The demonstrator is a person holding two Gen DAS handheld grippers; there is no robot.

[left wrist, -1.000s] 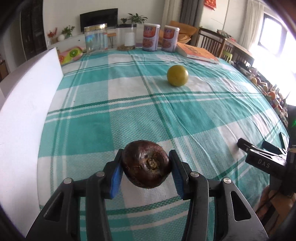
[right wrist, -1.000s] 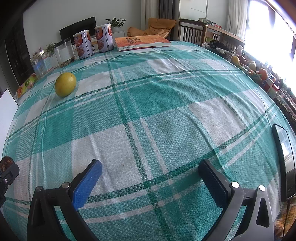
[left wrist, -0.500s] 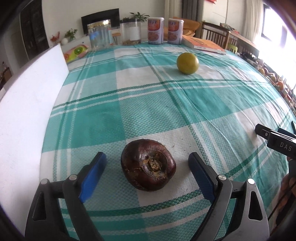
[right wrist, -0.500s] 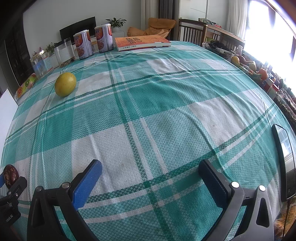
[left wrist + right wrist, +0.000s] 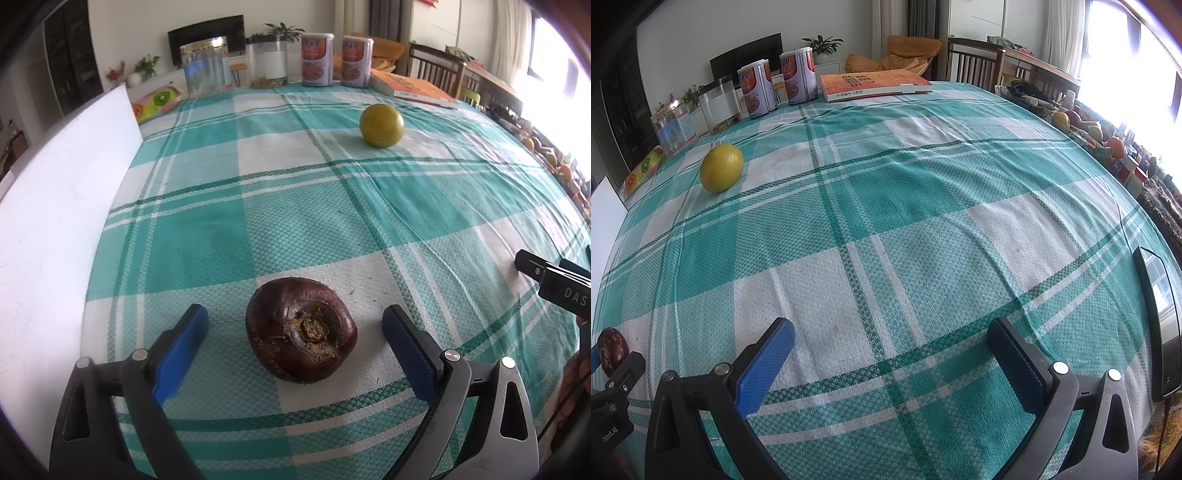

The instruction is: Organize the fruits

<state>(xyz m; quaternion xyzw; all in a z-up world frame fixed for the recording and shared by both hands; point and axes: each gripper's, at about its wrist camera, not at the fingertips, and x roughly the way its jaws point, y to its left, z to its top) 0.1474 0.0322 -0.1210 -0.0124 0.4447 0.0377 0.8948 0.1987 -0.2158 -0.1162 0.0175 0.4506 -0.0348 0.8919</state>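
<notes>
- Left wrist view: the left tongs (image 5: pixel 295 332) stand spread wide, released, with a dark purple-brown fruit (image 5: pixel 301 329) lying on the table (image 5: pixel 295 206) between the two blue pads, touching neither.
- That fruit is squat and round, with no clear long axis; its dried stem end faces back toward the camera.
- Far ahead of the left tongs and off to their right, a yellow-green fruit (image 5: pixel 381 125) sits alone on the checked cloth, well apart from the dark one.
- Right wrist view: the right tongs (image 5: pixel 890 350) are also spread and hold nothing; only bare cloth lies between their pads.
- From the right tongs the yellow-green fruit lies far ahead and to the left; the dark fruit shows at the far left edge, beside the left tongs.
- Judgement: the left hand is much nearer the dark fruit; neither is near the yellow one.
- Clear jars (image 5: pixel 205 64) and two tins (image 5: pixel 317 59) line the far edge; no basket or bowl for fruit is visible.
</notes>
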